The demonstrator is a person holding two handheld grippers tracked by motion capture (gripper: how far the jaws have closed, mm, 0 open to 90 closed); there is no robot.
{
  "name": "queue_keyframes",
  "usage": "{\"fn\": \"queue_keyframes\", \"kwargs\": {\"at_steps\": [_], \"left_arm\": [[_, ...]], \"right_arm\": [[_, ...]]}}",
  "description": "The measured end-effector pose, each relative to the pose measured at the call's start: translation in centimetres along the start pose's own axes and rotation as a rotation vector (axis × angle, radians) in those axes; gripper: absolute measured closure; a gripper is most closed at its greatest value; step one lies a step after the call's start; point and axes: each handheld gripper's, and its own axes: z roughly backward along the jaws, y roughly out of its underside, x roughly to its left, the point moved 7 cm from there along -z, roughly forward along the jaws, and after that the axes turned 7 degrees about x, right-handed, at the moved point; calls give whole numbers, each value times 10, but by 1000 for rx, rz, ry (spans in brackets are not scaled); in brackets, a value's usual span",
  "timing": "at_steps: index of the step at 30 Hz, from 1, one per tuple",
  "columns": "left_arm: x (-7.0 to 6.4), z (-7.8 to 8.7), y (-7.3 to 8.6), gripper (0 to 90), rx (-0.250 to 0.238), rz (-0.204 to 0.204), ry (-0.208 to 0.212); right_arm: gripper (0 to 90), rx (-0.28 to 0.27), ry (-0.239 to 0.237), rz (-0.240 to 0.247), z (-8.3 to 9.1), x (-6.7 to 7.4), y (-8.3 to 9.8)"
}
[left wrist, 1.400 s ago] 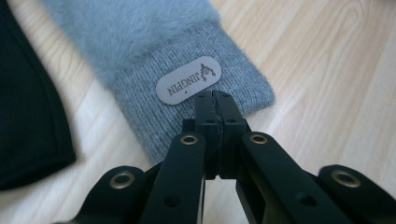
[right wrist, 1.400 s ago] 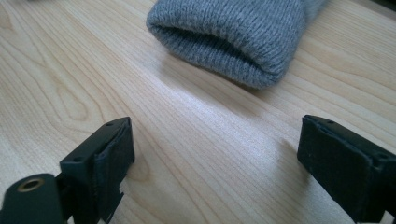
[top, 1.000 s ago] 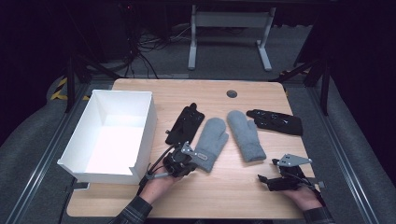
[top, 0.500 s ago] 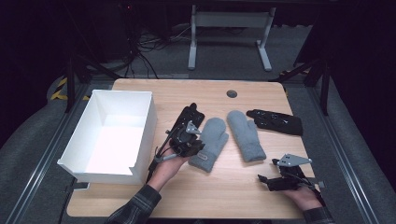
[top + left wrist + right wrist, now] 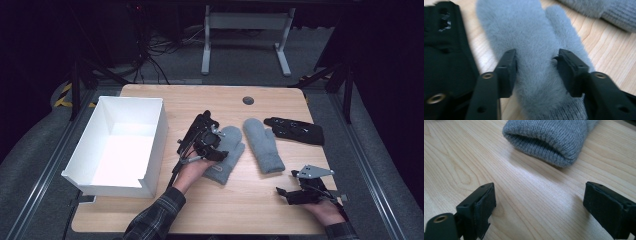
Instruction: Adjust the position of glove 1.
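Observation:
Two grey mittens lie mid-table. My left gripper (image 5: 214, 145) hovers over the left mitten (image 5: 227, 162). In the left gripper view its jaws straddle the fuzzy left mitten (image 5: 534, 37), left gripper (image 5: 537, 72) partly open, pads beside the fleece without squeezing; the jaws have just been opening. The right mitten (image 5: 262, 145) lies alone. Near the front right edge my right gripper (image 5: 287, 194) rests wide open, and the right gripper view shows bare wood between the jaws of the right gripper (image 5: 541, 207), with the mitten's knit cuff (image 5: 549, 140) ahead.
A white open box (image 5: 120, 145) stands at the table's left. One black glove (image 5: 295, 130) lies at the back right; another black glove (image 5: 446, 50) lies just left of the left mitten. Bare wood (image 5: 240, 210) runs along the front.
The left gripper moved away from the person and slightly right, onto the left mitten, and its jaws went from shut to partly open. The right gripper stayed put.

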Motion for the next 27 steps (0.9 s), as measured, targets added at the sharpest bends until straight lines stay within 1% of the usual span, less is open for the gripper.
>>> {"fn": "queue_keyframes", "kwargs": {"at_steps": [2,3,4,5,7,12,15,18,19,22,24,25,27], "left_arm": [[0,-2,0,637,3,-5,3],[-1,-3,1,637,9,-5,10],[-1,-4,1,746,10,-12,14],[-1,-3,1,780,11,-15,14],[0,-2,1,819,9,-17,16],[-3,3,1,840,6,-20,37],[-8,7,3,842,8,-21,50],[-14,11,6,842,8,-30,64],[-15,13,7,842,12,-39,65],[-24,16,11,842,14,-51,80],[-31,19,15,843,24,-68,99],[-31,19,15,843,24,-68,99],[-38,22,20,843,32,-86,112]], "right_arm": [[113,0,0,0,0,0,0],[113,0,0,0,0,0,0],[113,0,0,0,0,0,0],[113,0,0,0,0,0,0],[113,0,-1,0,0,0,0],[113,0,0,1,0,0,0],[113,0,0,1,0,0,0],[113,0,-1,0,0,0,0],[113,0,-1,0,0,0,0],[113,0,-1,0,0,0,0],[113,0,-1,0,0,0,0],[113,0,-1,0,0,0,0],[113,0,-1,1,0,0,0]]}}
